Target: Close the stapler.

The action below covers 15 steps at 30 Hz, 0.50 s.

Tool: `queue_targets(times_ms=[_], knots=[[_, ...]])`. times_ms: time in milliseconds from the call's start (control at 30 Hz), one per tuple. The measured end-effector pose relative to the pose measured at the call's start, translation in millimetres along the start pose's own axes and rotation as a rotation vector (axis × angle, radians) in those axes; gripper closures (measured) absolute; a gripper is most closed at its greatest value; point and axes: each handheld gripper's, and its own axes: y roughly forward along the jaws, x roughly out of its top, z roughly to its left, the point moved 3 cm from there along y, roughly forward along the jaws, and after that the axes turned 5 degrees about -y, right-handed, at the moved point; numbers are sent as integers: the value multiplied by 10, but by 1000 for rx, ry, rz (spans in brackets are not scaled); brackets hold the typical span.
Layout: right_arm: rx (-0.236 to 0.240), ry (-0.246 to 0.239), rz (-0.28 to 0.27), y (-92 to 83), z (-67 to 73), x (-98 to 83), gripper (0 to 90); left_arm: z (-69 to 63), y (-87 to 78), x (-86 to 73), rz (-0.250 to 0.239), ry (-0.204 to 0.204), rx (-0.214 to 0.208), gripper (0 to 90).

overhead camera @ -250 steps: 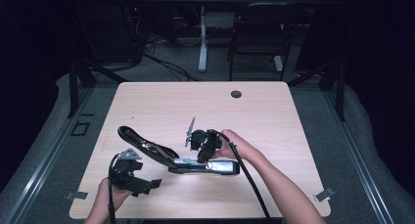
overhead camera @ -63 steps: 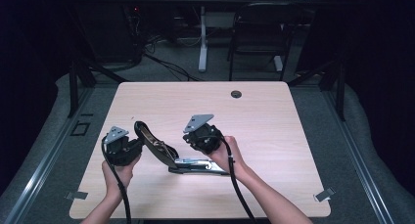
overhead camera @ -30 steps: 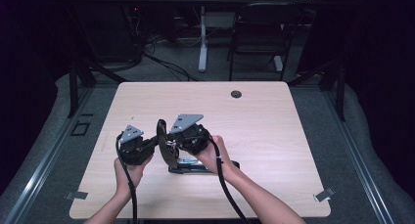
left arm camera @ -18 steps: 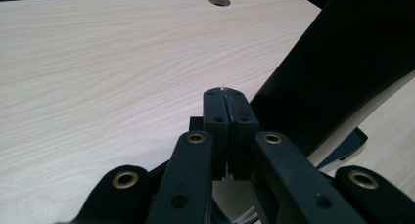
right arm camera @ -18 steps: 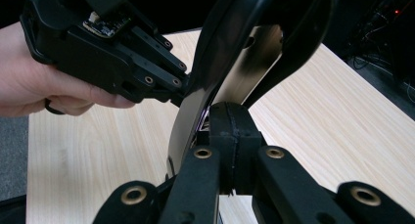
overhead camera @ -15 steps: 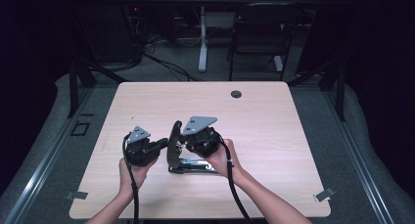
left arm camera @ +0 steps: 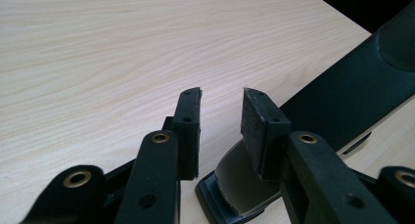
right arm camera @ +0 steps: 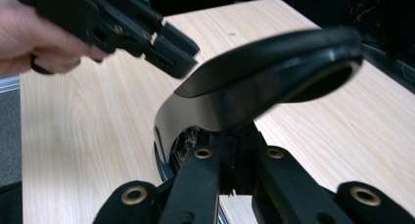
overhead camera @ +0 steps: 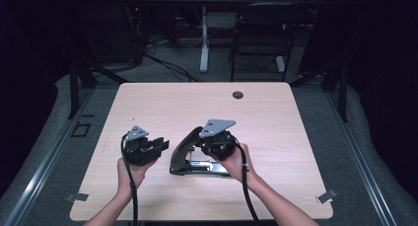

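A big black stapler [overhead camera: 183, 146] lies on the table [overhead camera: 276, 117], its curved top arm [right arm camera: 264, 72] lifted off the base. My right gripper [overhead camera: 200, 147] reaches in under that arm, and its jaws [right arm camera: 235, 148] press together on the stapler's inner part. My left gripper [overhead camera: 160, 144] hovers just left of the stapler's hinge end. It is open with nothing between its pads [left arm camera: 188, 119], and the stapler [left arm camera: 352, 92] lies just beyond them to the right. The left gripper [right arm camera: 173, 45] also appears in the right gripper view, apart from the arm.
A round cable hole [overhead camera: 238, 94] sits near the table's far edge. Small clips [overhead camera: 325, 196] lie at the front corners. A dark chair [overhead camera: 261, 28] and a desk leg stand on the floor behind the table. Bare wood surrounds the stapler.
The stapler's top arm, flung open to the left earlier, has swung up and over toward the base. My left gripper has come off it and backed away slightly left.
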Motion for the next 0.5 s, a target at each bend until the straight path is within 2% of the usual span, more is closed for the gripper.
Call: queue_targets(times_ms=[333,500], knots=[[3,29,15,-73,-59,-174,900,27,26,-12,26,-13,11,516],[-13,43,17,-115,-94,-293,900,46,36,-22,40,-21,16,473]])
